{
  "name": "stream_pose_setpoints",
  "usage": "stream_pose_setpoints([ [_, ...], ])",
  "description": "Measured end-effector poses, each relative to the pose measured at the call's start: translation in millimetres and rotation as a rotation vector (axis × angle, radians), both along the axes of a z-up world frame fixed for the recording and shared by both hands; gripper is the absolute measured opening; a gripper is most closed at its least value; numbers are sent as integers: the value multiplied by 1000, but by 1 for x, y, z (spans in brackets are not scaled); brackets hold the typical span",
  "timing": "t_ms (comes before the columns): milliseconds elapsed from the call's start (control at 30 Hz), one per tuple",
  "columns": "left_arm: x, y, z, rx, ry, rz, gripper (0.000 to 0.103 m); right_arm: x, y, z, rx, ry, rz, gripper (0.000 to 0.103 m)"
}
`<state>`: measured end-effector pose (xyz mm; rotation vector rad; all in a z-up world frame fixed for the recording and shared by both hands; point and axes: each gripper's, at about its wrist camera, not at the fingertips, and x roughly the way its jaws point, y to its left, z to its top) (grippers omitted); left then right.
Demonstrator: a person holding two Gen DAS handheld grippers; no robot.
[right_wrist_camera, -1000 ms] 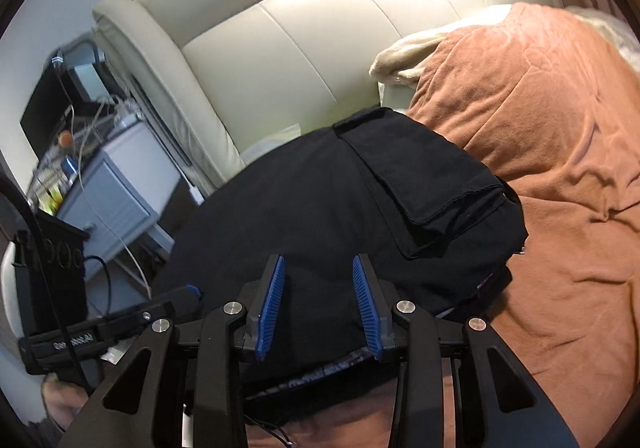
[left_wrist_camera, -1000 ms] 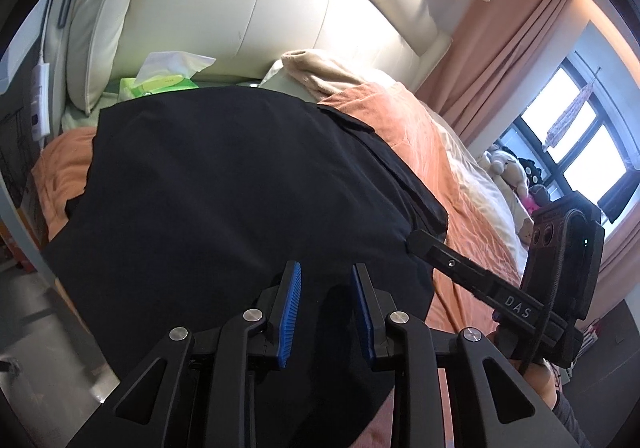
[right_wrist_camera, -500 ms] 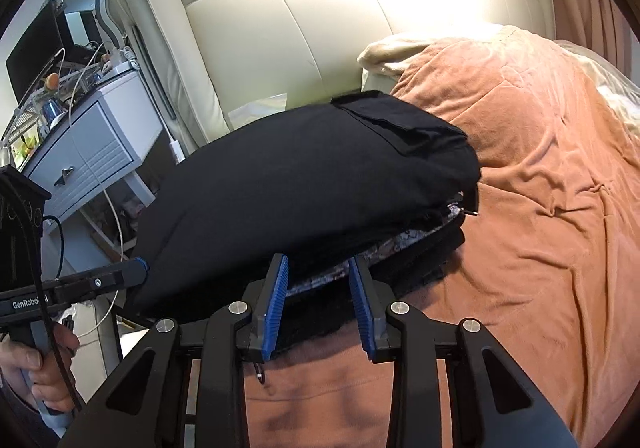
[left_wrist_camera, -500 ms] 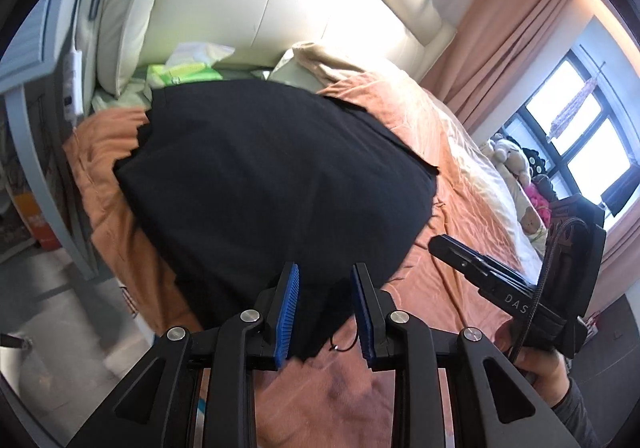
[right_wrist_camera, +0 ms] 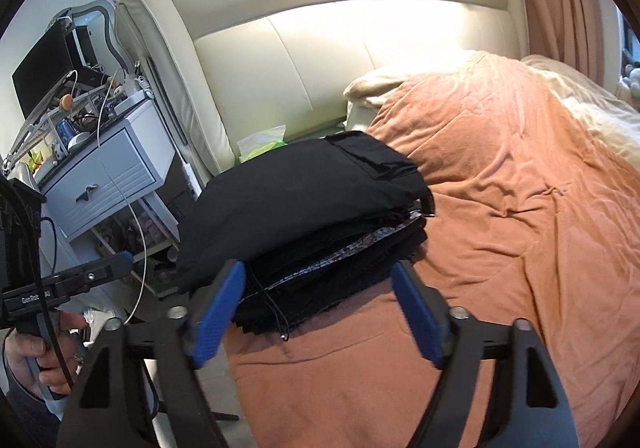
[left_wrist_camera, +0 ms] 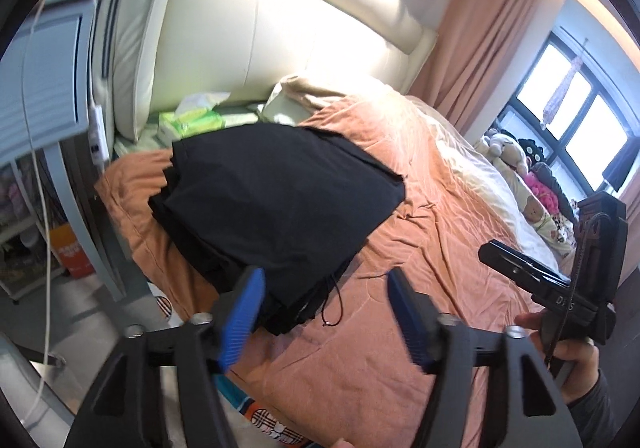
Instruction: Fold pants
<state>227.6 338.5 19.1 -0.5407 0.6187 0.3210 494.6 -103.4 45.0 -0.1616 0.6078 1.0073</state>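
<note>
Folded black fabric pants (left_wrist_camera: pixel 276 204) on a bed's orange quilted blanket (left_wrist_camera: pixel 432 224), near the cream padded headboard (left_wrist_camera: pixel 280 32).
Left hand-held gripper (left_wrist_camera: pixel 324 312): blue-padded jaws opening, clear of the cloth, nothing gripped. Right hand-held gripper (right_wrist_camera: pixel 320 308): jaws opening likewise, the pants' drawstring (right_wrist_camera: pixel 276 312) lying loose between them.

A cream padded headboard (right_wrist_camera: pixel 320 60) is standing at twelve o'clock behind the bed, whose orange blanket (right_wrist_camera: pixel 520 208) is spreading toward four o'clock. Peach curtains (left_wrist_camera: pixel 480 60) are hanging at one o'clock, and daylight is coming through a dark-framed window (left_wrist_camera: pixel 576 116) at two o'clock. A white bedside cabinet (right_wrist_camera: pixel 104 176) is standing at nine o'clock, a dark monitor (right_wrist_camera: pixel 42 68) sitting above it.
</note>
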Motion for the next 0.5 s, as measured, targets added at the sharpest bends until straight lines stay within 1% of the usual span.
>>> stream_pose_setpoints([
  [33, -4, -6, 6, 21, -3, -2, 77, -6, -6, 2, -5, -4, -10, 82],
  [133, -12, -22, 18, 77, -5, -5, 91, -22, -20, 8, -26, -19, -39, 84],
  [167, -15, -28, 23, 94, -8, -10, 94, -28, -27, 11, -31, -26, -53, 85],
  [200, -19, -35, 28, 111, -15, -18, 100, -31, -31, 13, -32, -32, -61, 88],
  [233, -22, -40, 31, 122, -19, -24, 103, -36, -38, 17, -32, -38, -75, 91],
  [300, -28, -51, 37, 154, -19, -34, 103, -46, -49, 24, -23, -40, -101, 95],
  [333, -32, -57, 41, 172, -17, -37, 103, -52, -54, 28, -20, -44, -109, 101],
  [367, -35, -61, 44, 183, -16, -38, 103, -58, -58, 31, -18, -49, -115, 103],
  [500, -51, -78, 56, 197, -27, -57, 103, -87, -79, 43, -7, -68, -138, 103],
])
